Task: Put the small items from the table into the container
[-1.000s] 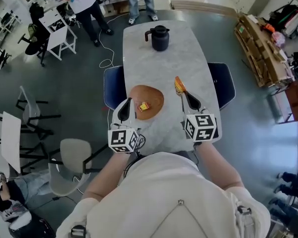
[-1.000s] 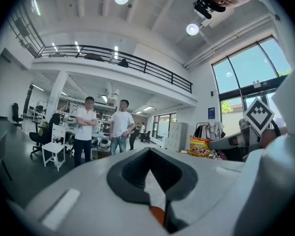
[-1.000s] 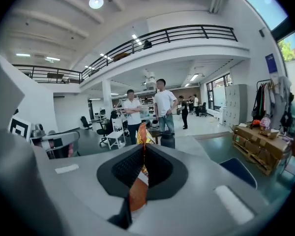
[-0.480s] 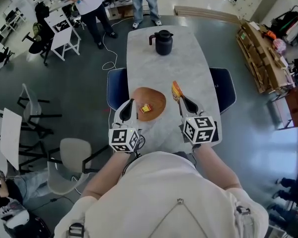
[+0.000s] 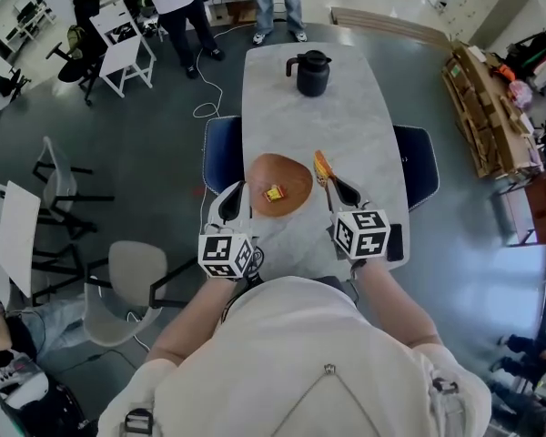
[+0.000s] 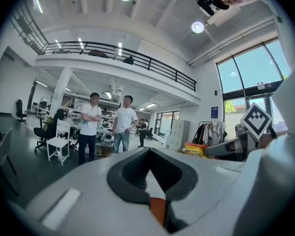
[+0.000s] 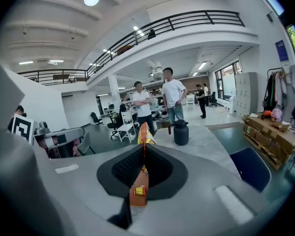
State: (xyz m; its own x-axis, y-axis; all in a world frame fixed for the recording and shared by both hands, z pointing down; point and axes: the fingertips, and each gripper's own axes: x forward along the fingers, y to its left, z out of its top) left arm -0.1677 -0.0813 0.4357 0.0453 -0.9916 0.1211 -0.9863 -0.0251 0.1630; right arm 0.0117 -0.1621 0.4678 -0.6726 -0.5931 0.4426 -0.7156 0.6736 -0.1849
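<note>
Right gripper view shows an orange snack packet (image 7: 144, 132) pinched upright in the closed jaws of the right gripper (image 7: 143, 154), poking past their tips. Just left of those tips, a brown dish (image 5: 291, 173) holds a small yellow-and-red item (image 5: 274, 193). Across the dish, the left gripper (image 5: 236, 190) is closed and empty. A black jug (image 5: 312, 73) stands far ahead.

Head view steeply down over the desk (image 5: 346, 126); both gripper views low, near level; two standing people (image 6: 91, 127) common to all.
</note>
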